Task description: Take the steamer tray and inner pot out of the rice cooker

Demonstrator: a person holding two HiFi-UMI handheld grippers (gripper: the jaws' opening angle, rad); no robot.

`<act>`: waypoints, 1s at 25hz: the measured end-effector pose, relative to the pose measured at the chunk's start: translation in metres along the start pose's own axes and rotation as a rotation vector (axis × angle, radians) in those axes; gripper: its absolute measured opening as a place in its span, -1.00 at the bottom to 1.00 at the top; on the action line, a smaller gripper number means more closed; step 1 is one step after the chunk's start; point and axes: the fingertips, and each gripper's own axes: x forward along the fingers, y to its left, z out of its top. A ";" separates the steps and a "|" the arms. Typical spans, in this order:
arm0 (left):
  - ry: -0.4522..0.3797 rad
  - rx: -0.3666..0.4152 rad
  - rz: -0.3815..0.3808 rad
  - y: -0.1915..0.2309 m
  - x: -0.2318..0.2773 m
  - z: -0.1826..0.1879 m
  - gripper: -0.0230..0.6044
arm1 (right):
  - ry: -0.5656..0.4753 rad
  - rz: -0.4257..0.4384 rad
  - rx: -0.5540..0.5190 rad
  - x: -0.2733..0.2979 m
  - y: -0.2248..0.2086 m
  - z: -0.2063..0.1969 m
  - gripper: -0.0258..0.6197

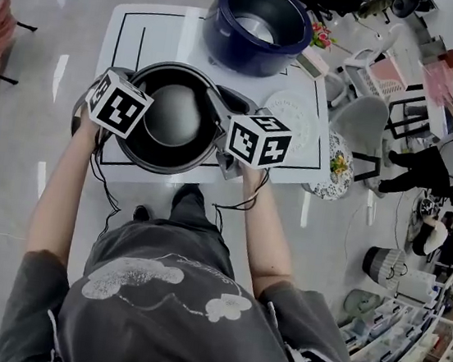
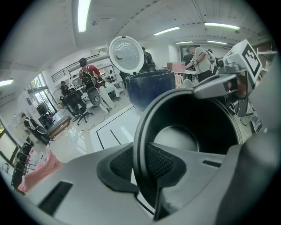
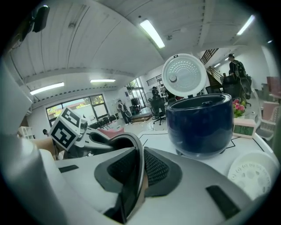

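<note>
The dark inner pot [image 1: 171, 115] hangs low over the near edge of the white table [image 1: 147, 29], held by its rim from both sides. My left gripper [image 1: 123, 133] is shut on the pot's left rim [image 2: 139, 132], one pad inside the wall and one outside. At the opposite side my right gripper [image 1: 224, 149] is shut on the right rim [image 3: 137, 149]. The dark blue rice cooker [image 1: 259, 25] stands at the table's far side, its round lid [image 3: 184, 75] raised. The white steamer tray [image 1: 294, 123] lies flat on the table to the pot's right.
A small box with flowers [image 1: 316, 55] sits by the cooker. To the right of the table stand a floral stool [image 1: 338, 166] and a grey chair [image 1: 365, 120]. People [image 1: 440, 159] are further right. Storage bins [image 1: 400, 340] line the lower right floor.
</note>
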 end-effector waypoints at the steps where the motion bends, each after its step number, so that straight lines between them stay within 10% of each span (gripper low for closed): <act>1: 0.004 0.002 -0.002 -0.001 0.005 0.001 -0.68 | 0.006 -0.003 -0.010 0.002 -0.004 -0.001 -0.68; 25: 0.047 0.096 -0.045 -0.010 0.049 0.005 -0.62 | 0.114 -0.070 0.001 0.023 -0.057 -0.032 -0.63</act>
